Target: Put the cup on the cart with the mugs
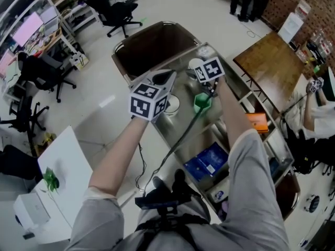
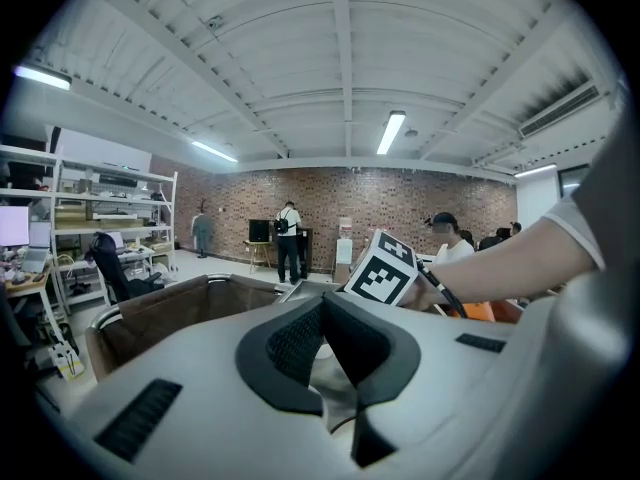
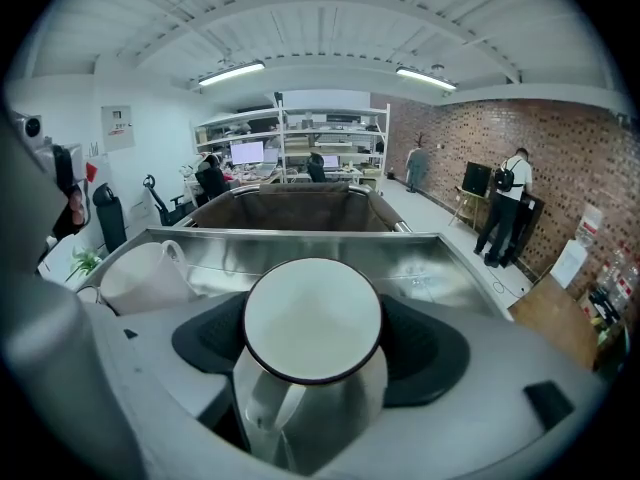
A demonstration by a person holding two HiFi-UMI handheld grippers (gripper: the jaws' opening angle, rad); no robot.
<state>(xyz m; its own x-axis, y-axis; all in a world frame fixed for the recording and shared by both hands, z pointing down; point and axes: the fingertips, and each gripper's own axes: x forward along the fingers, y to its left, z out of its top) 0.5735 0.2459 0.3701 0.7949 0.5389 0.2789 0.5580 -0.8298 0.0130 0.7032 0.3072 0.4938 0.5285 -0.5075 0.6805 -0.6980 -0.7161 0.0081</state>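
The head view is showing little of the right hand-held gripper (image 1: 200, 70) beyond its marker cube. The white cup (image 1: 194, 64) is peeking out past it as only a pale round patch. The right gripper view is giving the clearer reading. There the cup (image 3: 312, 320) is sitting clamped between the two dark pads (image 3: 425, 343), its dark-rimmed mouth showing as a full circle. Its handle is hanging at the lower left, and its base is being cut off by the gripper body. No view is showing whether the cup is touching the table (image 3: 440, 268).

The left hand-held gripper (image 2: 322, 308) is hovering over the table with its pad tips meeting and nothing between them. Something pale is showing below the pads, too blurred to name.

A second white mug (image 3: 145, 278) is resting on the table left of the held cup and apart from it. In the head view the left gripper is partly covering this mug. A green container (image 1: 202, 102) is standing nearby, its shape hard to make out.

The table is shining as bare steel with raised edges, and a brown bin (image 1: 152, 46) is hanging at its far end. Blue packets (image 1: 207, 161) are lying on a lower shelf.

Around it, office chairs (image 1: 118, 12) are standing on a pale floor. People (image 3: 505, 208) are standing by a brick wall (image 2: 400, 208). Strip lights (image 2: 390, 133) are glowing under a white ceiling.
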